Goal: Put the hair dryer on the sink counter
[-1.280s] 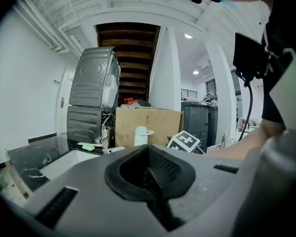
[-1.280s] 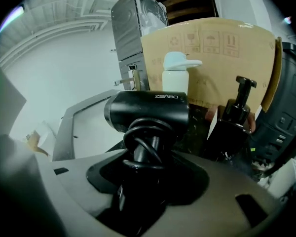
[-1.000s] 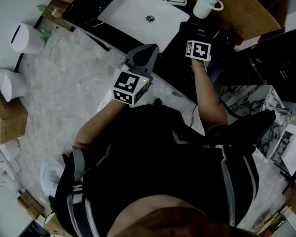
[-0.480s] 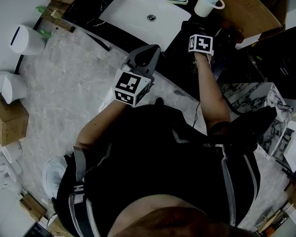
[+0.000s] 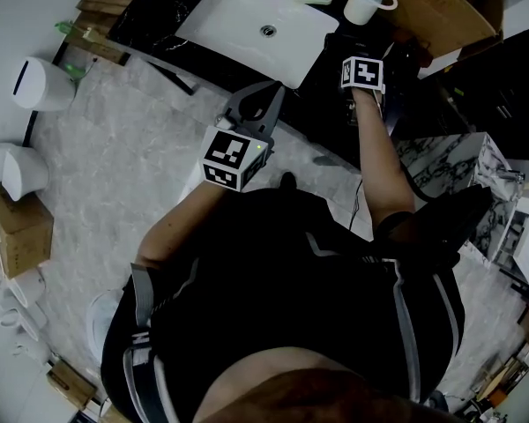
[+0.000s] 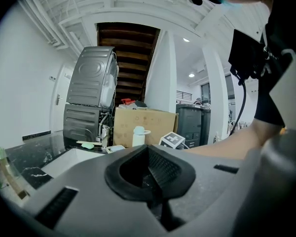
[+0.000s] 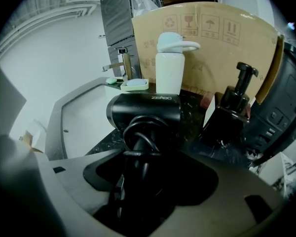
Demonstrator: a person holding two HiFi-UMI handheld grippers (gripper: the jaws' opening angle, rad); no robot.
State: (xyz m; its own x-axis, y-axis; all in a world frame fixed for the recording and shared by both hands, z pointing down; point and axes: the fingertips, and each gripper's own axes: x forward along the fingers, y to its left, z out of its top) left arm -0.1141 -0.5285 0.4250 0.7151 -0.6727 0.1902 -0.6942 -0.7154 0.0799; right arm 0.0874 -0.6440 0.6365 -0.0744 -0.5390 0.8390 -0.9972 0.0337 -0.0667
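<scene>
Head view: person stands at a black counter [image 5: 154, 20] with a white sink basin [image 5: 238, 20] set in it. The hair dryer is lost in the dark there; only the right gripper view shows it. In that view the hair dryer [image 7: 145, 111] is black, its barrel lying on the counter just right of the basin and in front of the white bottle [image 7: 170, 68]. Its handle, with the cord wound round it, points back into the right gripper [image 7: 145, 177]. Right fingers have just been opening and now stand released, wide apart, with the handle between them and a clear gap on its right side. Left gripper [image 5: 273, 91] hangs off the counter's front edge, over the floor. Left gripper view shows its fingers clenched together on nothing. That view also catches the right marker cube [image 6: 175, 139] beside the bottle and a stacked grey machine [image 6: 91, 78] behind the basin. Only the right gripper view shows the black pump bottle [image 7: 237, 100], at the counter's right end beside the dryer. Counts: one hair dryer, one basin, one faucet [image 7: 124, 63], one soap dish [image 7: 134, 84] at the basin's back edge, one white bottle, one pump bottle, one cardboard box [image 7: 227, 38] behind them, two grippers.
</scene>
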